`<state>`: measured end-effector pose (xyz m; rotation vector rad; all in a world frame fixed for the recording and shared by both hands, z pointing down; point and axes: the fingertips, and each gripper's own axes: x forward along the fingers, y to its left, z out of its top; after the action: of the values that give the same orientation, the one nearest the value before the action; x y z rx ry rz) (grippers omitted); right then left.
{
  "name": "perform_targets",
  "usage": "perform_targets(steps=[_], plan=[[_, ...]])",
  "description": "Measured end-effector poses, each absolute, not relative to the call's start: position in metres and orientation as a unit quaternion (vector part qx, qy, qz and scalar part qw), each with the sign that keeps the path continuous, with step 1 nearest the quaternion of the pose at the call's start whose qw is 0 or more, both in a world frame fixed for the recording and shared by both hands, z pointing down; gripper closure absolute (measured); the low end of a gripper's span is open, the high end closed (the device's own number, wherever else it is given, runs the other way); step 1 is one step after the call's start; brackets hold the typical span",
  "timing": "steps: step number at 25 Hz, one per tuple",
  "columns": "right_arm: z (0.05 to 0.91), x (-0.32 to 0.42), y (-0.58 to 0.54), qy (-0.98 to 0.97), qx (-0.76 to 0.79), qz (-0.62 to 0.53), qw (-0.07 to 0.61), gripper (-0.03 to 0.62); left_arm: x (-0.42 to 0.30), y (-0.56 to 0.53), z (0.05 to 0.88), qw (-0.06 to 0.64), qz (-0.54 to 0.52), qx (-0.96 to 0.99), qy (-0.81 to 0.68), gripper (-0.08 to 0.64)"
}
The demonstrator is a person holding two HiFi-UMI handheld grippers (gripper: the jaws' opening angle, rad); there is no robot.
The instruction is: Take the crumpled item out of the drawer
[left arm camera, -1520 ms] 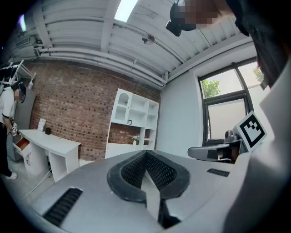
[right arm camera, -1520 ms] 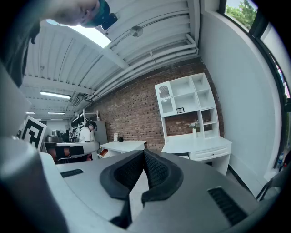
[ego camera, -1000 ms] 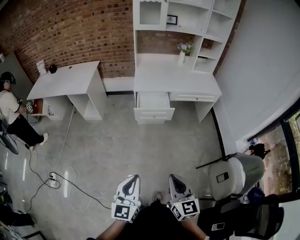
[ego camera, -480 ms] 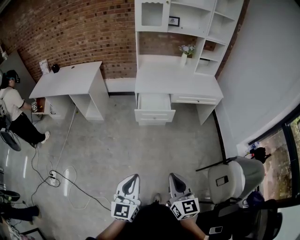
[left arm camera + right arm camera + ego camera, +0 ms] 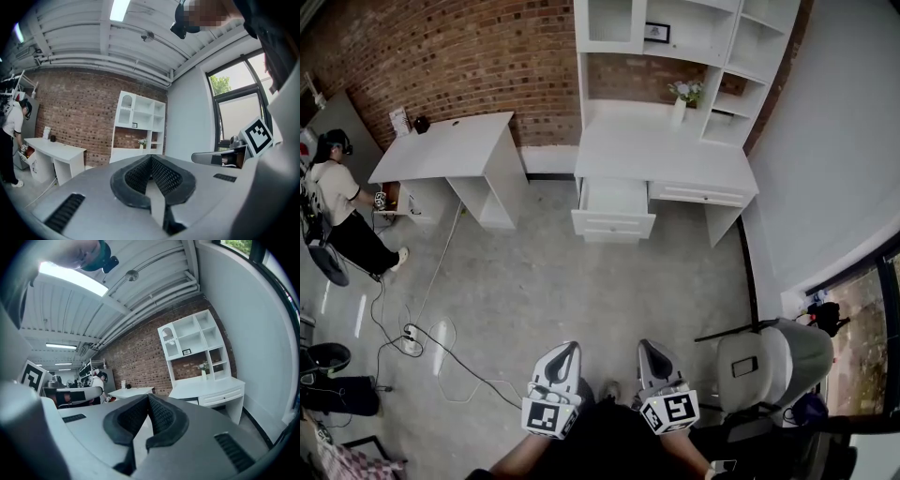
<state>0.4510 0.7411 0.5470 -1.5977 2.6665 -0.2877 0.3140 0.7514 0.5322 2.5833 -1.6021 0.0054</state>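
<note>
Far ahead lies the open drawer [image 5: 613,223]; left hand-held gripper [image 5: 567,350] and right hand-held gripper [image 5: 645,348] are both pressed together.

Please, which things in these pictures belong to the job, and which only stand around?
For the job: open drawer; left claw and right claw, both shut, empty; crumpled item not visible from here.
Just around: flower vase; second desk; chair; person at left.
</note>
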Motion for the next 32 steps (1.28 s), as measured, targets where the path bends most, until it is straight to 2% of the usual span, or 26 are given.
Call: perform_targets(steps=[12, 24, 32], plan=[[0.569, 0.457, 0.651, 0.862, -0.495, -0.107, -0.01, 0.578, 0.32, 0.663, 0.559, 0.079, 0.01, 0.836, -0.542, 0.537], [0.559, 0.415, 0.429, 0.858, -0.504, -0.094, -0.027, 0.578, 0.284, 0.44, 0.542, 0.087, -0.016, 0.848, -0.523, 0.537], [0.564, 0.396, 0.299, 0.854, -0.51, -0.089, -0.051, 0.578, 0.266, 0.33, 0.542, 0.095, -0.021, 0.853, -0.514, 0.537]])
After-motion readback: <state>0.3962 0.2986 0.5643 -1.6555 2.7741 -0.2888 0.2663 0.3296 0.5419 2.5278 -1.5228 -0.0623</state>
